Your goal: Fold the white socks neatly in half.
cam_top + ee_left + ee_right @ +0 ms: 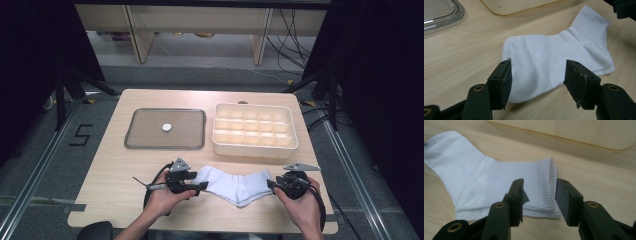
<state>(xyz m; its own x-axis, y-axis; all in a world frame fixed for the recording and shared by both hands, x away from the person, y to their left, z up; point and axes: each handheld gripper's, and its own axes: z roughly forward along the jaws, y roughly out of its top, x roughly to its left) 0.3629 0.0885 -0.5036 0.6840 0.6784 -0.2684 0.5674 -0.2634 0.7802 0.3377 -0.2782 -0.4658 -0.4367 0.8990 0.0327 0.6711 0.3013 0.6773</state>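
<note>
White sock [235, 184] between both grippers, plain knit toward the black left gripper [198, 185], fine ribbed cuff at the black right gripper [272, 185]. Pale wood-grain counter [110, 175] beneath. Beyond the left gripper, grey-rimmed clear tray [165, 129] with a small white disc [166, 127] on it. Beyond the right gripper, cream compartment box [254, 129]. Brass-coloured rivets on the black jaws. Grey three-cornered plates on top of both grippers.

A single black numeral "5" [80, 135] is marked on the grey floor [40, 150] just beyond the table's [115, 200] left edge.
</note>
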